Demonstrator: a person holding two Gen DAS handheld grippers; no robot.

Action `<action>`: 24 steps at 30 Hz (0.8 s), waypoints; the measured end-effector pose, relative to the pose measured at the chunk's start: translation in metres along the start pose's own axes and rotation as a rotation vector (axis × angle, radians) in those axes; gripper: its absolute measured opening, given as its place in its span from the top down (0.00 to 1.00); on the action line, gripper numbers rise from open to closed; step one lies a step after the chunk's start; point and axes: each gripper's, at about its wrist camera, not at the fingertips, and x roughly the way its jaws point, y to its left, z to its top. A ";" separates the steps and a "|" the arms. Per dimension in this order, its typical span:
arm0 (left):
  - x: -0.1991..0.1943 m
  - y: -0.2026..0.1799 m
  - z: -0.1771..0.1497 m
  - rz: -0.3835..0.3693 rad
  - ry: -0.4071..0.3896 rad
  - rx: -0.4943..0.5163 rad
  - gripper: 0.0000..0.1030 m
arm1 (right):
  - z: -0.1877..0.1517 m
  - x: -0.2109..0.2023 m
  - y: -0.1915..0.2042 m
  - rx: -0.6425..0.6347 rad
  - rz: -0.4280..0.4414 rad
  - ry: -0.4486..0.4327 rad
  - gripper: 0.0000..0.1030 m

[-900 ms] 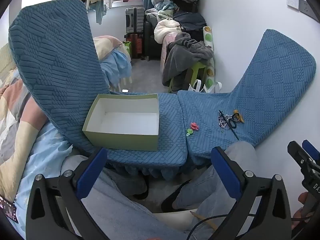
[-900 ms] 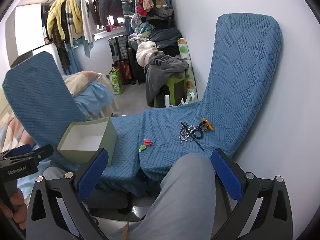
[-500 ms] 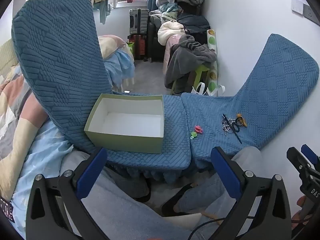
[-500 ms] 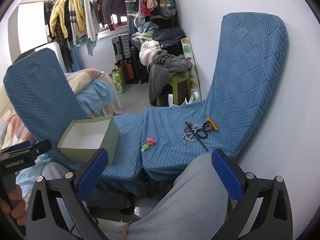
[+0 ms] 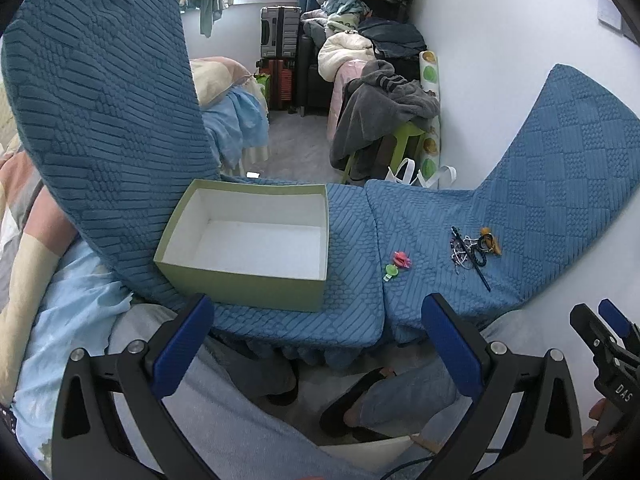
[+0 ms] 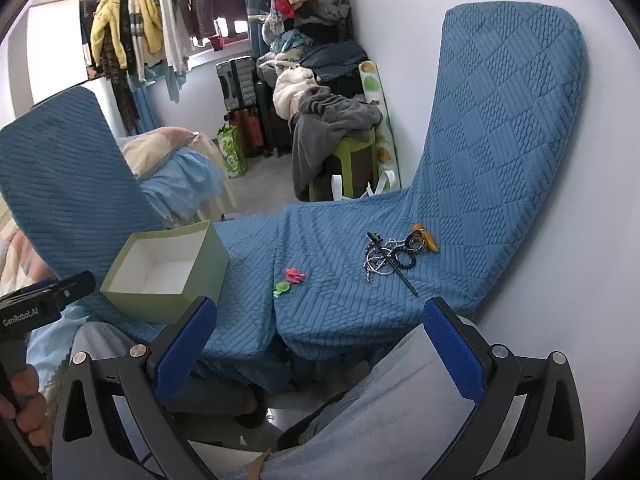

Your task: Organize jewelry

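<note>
An open pale green box (image 5: 248,240) (image 6: 168,272) with a white inside sits on the left blue chair seat. A small pink and green ornament (image 5: 398,264) (image 6: 291,279) lies near the seam between the two seats. On the right seat a tangle of bracelets, chains and a black hair stick (image 5: 474,250) (image 6: 394,256) lies in a heap. My left gripper (image 5: 316,340) hovers open, short of the box's front. My right gripper (image 6: 320,344) is open too, above a person's knee, well short of the jewelry heap. Nothing is between either pair of fingers.
Two blue-covered chairs (image 5: 540,184) (image 6: 492,152) face each other, backs rising left and right. A person's legs in grey trousers (image 6: 384,412) sit under both grippers. Clothes are piled on a green stool (image 5: 400,148), with suitcases (image 5: 280,36) behind and a white wall at right.
Both views have tipped down and drawn nearer the seats, so the box and the jewelry sit lower and larger. Both grippers stay open.
</note>
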 end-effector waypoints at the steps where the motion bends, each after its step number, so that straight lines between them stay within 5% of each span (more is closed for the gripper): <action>1: 0.002 -0.001 0.002 0.001 0.004 -0.002 0.00 | 0.001 0.000 0.000 0.001 0.001 0.001 0.00; 24: -0.003 0.013 0.003 0.025 -0.009 -0.041 0.00 | 0.001 0.005 0.002 -0.027 0.031 0.011 0.00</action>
